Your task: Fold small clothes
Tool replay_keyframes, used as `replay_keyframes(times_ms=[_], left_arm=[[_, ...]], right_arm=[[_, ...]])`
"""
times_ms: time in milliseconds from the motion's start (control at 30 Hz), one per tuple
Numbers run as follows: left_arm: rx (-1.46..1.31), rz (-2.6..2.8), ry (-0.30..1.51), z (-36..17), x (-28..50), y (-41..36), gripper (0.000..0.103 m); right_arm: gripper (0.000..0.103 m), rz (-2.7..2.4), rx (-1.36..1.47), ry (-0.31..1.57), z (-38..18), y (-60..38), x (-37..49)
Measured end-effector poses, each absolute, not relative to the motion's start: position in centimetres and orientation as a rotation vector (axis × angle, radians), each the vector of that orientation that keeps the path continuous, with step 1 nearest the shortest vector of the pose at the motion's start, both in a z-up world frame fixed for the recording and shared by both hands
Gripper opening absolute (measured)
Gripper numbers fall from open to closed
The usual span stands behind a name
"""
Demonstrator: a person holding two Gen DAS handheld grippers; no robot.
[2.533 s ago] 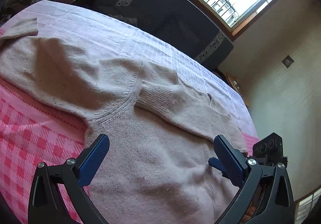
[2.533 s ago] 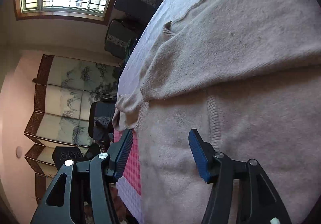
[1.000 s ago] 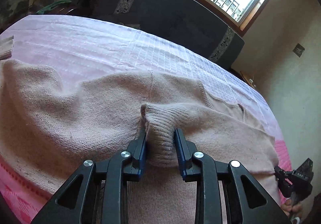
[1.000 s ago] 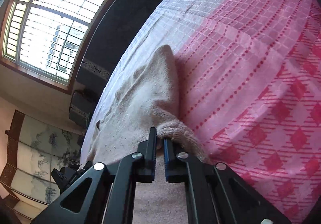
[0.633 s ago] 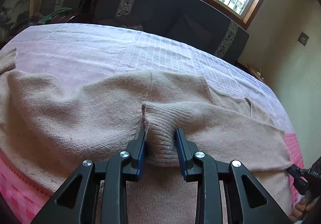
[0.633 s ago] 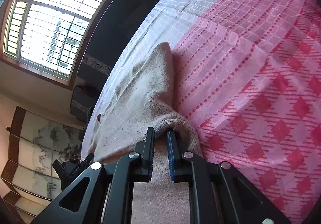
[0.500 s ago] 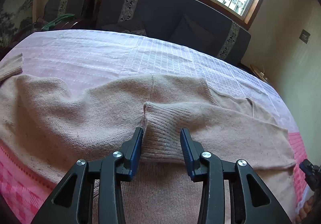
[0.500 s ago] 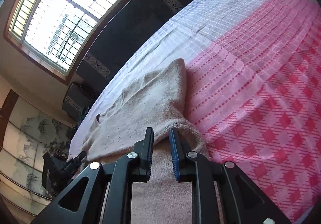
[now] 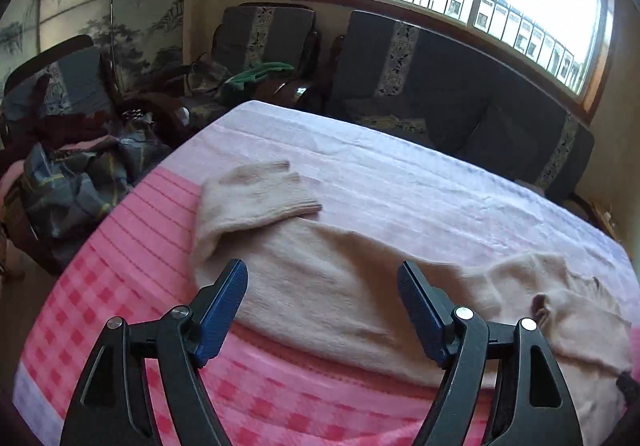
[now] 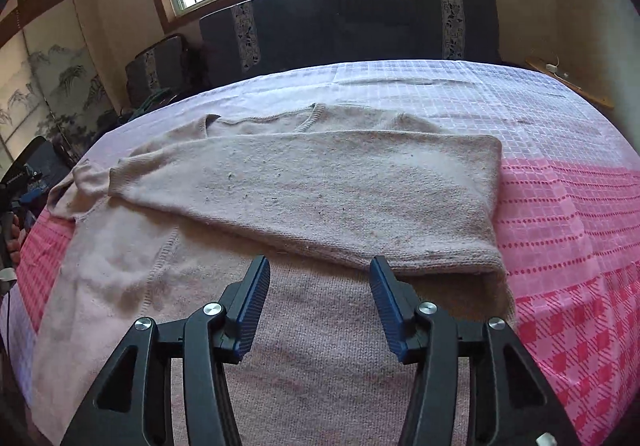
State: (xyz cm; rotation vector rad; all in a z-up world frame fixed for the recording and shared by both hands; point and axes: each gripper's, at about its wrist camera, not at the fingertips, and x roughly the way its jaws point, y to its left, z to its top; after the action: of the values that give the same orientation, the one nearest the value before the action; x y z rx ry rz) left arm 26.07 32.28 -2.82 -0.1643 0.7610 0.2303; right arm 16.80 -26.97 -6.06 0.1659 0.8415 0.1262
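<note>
Both grippers letting go now. Left gripper (image 9: 322,308) jaws have just been opening, nothing between 'em; right gripper (image 10: 318,300) same, empty. Sweater (image 10: 304,186) lying flat on the pink bedspread (image 10: 568,206), right sleeve (image 10: 280,182) laid across the chest, prob. to square it up for folding. Other sleeve cuff (image 9: 260,194) sitting ahead of the left jaws, apart.

A beige knit sweater (image 10: 304,182) lies flat on the pink checked bedspread (image 10: 568,214), one sleeve folded across its body.
</note>
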Motion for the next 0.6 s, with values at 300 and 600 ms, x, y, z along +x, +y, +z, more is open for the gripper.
replay_keyframes(times_ms=[300, 600], left_arm=[[0.26, 0.167, 0.898, -6.7, 31.3, 34.7, 0.077], [-0.142, 0.248, 0.767, -4.5, 32.3, 38.9, 0.007]], right_arm=[[0.061, 0.125, 0.23, 0.858, -6.3, -27.6, 16.9], [0.065, 0.128, 0.239, 0.861, -6.4, -27.4, 17.0]])
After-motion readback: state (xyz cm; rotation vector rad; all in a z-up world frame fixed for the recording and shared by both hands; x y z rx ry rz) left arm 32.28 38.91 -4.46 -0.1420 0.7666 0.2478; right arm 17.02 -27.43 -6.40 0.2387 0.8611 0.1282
